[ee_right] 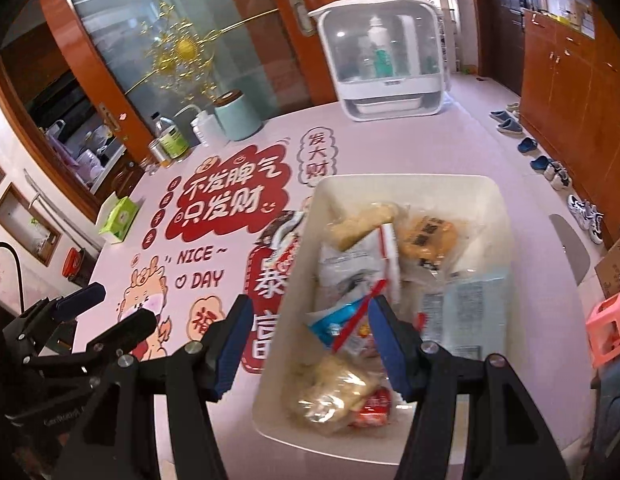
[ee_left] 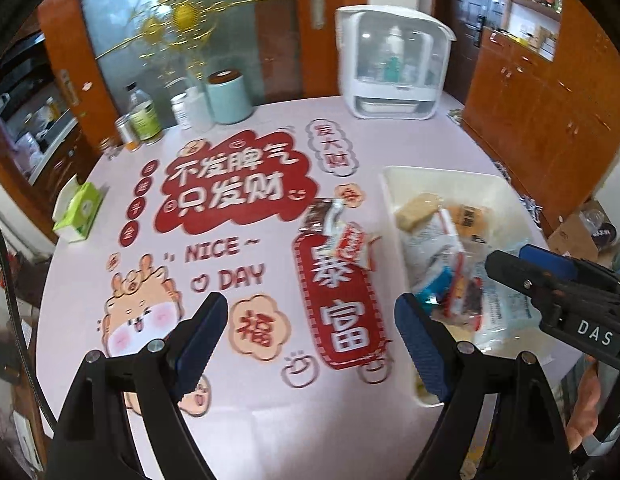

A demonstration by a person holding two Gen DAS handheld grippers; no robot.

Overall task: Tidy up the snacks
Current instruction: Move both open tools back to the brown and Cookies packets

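A white bin [ee_right: 410,180] full of snack packs stands on the printed pink tablecloth [ee_left: 269,392]; in it lie a beige pack [ee_right: 362,220], an orange pack [ee_right: 430,236], a pale blue bag [ee_right: 466,304] and a blue-white packet [ee_right: 334,324]. Two packs, one brown [ee_left: 322,216] and one red-white [ee_left: 354,244], lie on the cloth just left of the bin [ee_left: 390,184]. My right gripper [ee_right: 310,336] hovers open astride the bin's left wall, holding nothing. My left gripper [ee_left: 310,340] is open and empty above the cloth, left of the bin. The right gripper [ee_left: 550,276] shows over the bin.
At the table's far side stand a white lidded appliance [ee_left: 394,64], a teal canister [ee_left: 229,96] and bottles [ee_left: 143,116]. A green tissue box [ee_left: 79,212] sits at the left edge. Off the table are wooden cabinets, shoes [ee_right: 550,168] and a pink stool [ee_right: 610,320].
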